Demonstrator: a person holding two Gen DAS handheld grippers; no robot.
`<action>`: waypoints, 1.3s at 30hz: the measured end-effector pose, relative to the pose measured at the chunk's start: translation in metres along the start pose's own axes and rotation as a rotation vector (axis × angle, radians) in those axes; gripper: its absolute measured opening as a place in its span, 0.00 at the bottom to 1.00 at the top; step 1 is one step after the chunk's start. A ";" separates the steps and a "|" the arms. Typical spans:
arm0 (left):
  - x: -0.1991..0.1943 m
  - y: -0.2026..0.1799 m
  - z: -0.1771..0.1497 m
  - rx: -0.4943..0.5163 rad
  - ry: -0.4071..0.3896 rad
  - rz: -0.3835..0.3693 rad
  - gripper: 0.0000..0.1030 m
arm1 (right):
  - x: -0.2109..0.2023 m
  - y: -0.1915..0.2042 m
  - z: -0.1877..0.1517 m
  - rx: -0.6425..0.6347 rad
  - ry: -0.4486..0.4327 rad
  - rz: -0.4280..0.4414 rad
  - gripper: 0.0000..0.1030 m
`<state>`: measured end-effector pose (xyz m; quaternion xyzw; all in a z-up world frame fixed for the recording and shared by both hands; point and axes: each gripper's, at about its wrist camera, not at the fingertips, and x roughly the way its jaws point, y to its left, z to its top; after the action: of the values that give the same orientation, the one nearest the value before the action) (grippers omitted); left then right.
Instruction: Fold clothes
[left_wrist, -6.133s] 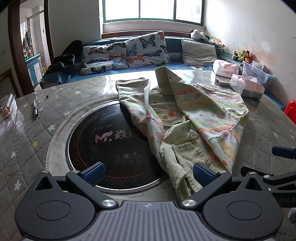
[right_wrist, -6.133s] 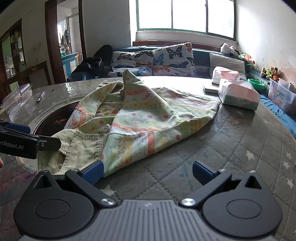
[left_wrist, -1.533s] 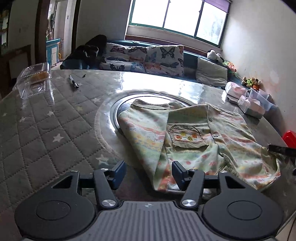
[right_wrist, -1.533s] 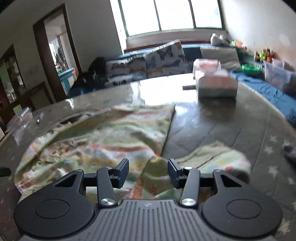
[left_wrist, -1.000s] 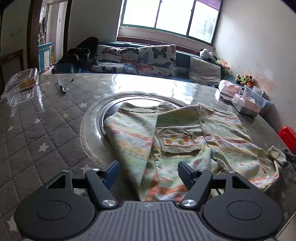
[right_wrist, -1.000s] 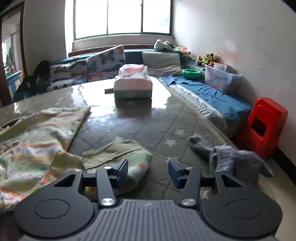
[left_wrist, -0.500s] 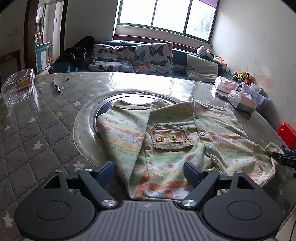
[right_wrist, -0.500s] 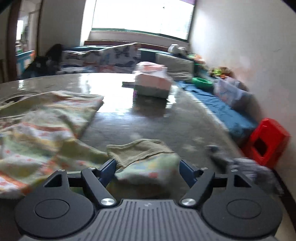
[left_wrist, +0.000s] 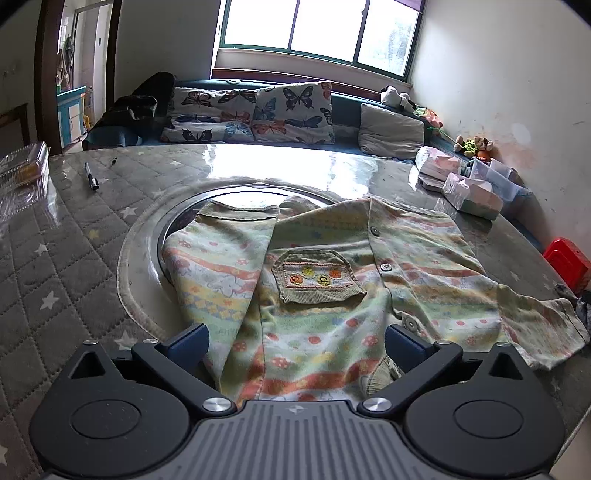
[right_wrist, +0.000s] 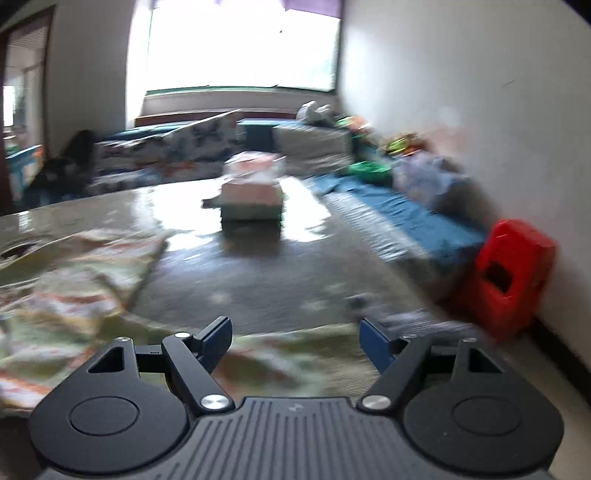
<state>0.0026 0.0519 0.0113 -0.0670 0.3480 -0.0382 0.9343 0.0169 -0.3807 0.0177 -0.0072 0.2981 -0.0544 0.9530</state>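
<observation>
A child's green striped shirt (left_wrist: 332, 280) with a corduroy chest pocket (left_wrist: 317, 275) lies spread flat, front up, over the round hob on the table. My left gripper (left_wrist: 295, 341) is open and empty above the shirt's near hem. My right gripper (right_wrist: 295, 341) is open and empty above the shirt's right sleeve (right_wrist: 288, 360); that view is blurred. The same sleeve (left_wrist: 543, 325) shows at the right in the left wrist view.
Tissue packs (left_wrist: 472, 195) stand at the table's far right, also seen in the right wrist view (right_wrist: 253, 199). A pen (left_wrist: 91, 176) and a clear plastic box (left_wrist: 22, 170) lie far left. A red stool (right_wrist: 513, 273) stands beside the table. A grey cloth (left_wrist: 576, 299) lies at the right edge.
Both grippers have opened wide and let go of the shirt. The left one has drawn back a little. The right one has swung and its view has blurred.
</observation>
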 end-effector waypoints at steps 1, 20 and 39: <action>0.000 0.000 0.000 0.000 0.000 0.002 1.00 | 0.006 0.005 -0.002 -0.001 0.018 0.035 0.76; 0.049 0.010 0.055 0.006 -0.050 0.100 0.94 | 0.053 0.018 -0.014 0.027 0.121 0.063 0.77; 0.118 0.026 0.070 0.102 0.026 0.192 0.06 | 0.053 0.018 -0.016 0.033 0.110 0.065 0.77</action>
<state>0.1379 0.0702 -0.0159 0.0149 0.3623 0.0331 0.9313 0.0531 -0.3682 -0.0260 0.0210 0.3493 -0.0288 0.9363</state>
